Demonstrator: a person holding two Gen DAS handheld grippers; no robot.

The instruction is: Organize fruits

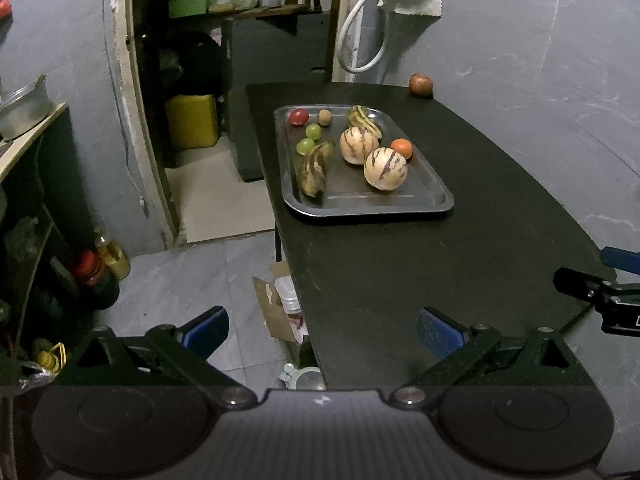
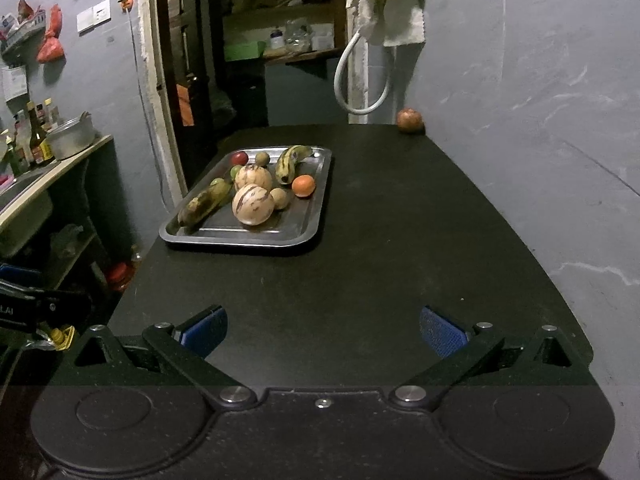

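A metal tray sits on the black table and holds several fruits: two striped melons, two spotted bananas, an orange, green grapes and a red fruit. A reddish apple lies alone at the table's far edge by the wall. My left gripper is open and empty over the table's near left edge. My right gripper is open and empty over the near table.
The black table stands against a grey wall on the right. A doorway with shelves and a yellow can is behind. A counter with a pot and bottles is to the left. A cardboard box lies on the floor.
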